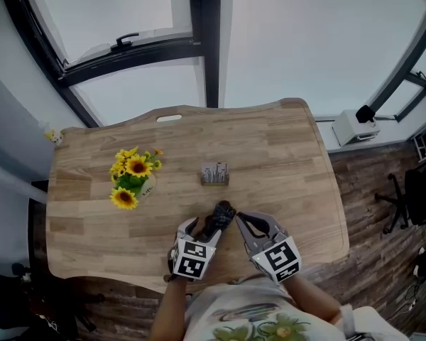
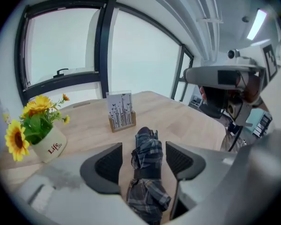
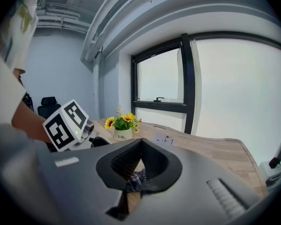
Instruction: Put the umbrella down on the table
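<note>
The folded plaid umbrella [image 1: 219, 221] lies flat on the wooden table [image 1: 284, 155] near its front edge, strap wrapped round its middle. My left gripper [image 1: 202, 229] hangs just above it, open, one pad on each side and clear of the cloth. In the left gripper view the umbrella [image 2: 147, 165] runs lengthwise between the spread pads of that gripper [image 2: 143, 156]. My right gripper [image 1: 237, 219] sits just right of the umbrella's far end, fingertips together. In the right gripper view its tips [image 3: 140, 142] meet, and plaid cloth [image 3: 136, 179] shows through the hollow below them.
A white pot of sunflowers [image 1: 131, 176] stands left of centre. A small card stand [image 1: 214, 173] sits mid-table beyond the umbrella. Behind the table are a large window and a white box [image 1: 355, 125] on the sill. An office chair [image 1: 419, 190] stands on the floor at right.
</note>
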### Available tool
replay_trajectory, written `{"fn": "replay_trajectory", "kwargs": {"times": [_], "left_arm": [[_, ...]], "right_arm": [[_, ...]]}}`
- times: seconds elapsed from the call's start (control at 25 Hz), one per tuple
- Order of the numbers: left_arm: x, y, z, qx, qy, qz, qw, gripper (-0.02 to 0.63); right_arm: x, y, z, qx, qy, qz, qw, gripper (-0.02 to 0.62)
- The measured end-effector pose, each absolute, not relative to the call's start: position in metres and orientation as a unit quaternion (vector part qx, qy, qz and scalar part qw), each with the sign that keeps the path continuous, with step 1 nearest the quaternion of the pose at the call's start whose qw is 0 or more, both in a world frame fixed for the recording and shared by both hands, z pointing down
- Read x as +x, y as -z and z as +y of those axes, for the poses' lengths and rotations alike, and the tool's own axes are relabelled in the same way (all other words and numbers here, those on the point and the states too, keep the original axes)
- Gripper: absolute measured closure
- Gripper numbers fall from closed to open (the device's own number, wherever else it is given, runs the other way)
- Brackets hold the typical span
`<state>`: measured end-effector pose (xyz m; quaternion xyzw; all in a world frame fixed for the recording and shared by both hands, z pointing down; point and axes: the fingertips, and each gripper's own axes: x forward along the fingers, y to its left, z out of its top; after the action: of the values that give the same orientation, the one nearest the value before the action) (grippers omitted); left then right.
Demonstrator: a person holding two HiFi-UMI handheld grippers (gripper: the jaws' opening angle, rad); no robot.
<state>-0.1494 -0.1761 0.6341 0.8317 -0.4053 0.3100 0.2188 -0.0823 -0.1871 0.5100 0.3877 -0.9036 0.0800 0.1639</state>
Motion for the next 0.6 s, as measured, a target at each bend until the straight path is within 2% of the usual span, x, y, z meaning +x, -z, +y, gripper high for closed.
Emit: {"fn": "replay_trajectory", "kwargs": {"times": [0.2, 0.28, 0.36, 0.44, 0.6], "left_arm": [[-0.152, -0.600, -0.182, 0.835, -0.284, -0.435, 0.182, 0.363], [-0.155, -0.590, -0.182, 0.831, -0.271, -0.454, 0.172, 0.442], [-0.156, -0.577, -0.184, 0.830, -0.259, -0.468, 0.158, 0.492], [-0.157, -0.561, -0.186, 0.832, -0.245, -0.477, 0.144, 0.595], [-0.153, -0.545, -0.182, 0.839, -0.222, -0.475, 0.147, 0.604]], "right_arm": [[-0.084, -0.508, -0.184, 0.382, -0.077, -0.906, 0.166, 0.597], [-0.085, -0.506, -0.182, 0.381, -0.076, -0.907, 0.166, 0.597], [-0.084, -0.505, -0.180, 0.379, -0.074, -0.907, 0.166, 0.597], [-0.084, -0.504, -0.178, 0.378, -0.073, -0.908, 0.166, 0.597], [-0.082, -0.501, -0.173, 0.378, -0.071, -0.908, 0.166, 0.597]]}}
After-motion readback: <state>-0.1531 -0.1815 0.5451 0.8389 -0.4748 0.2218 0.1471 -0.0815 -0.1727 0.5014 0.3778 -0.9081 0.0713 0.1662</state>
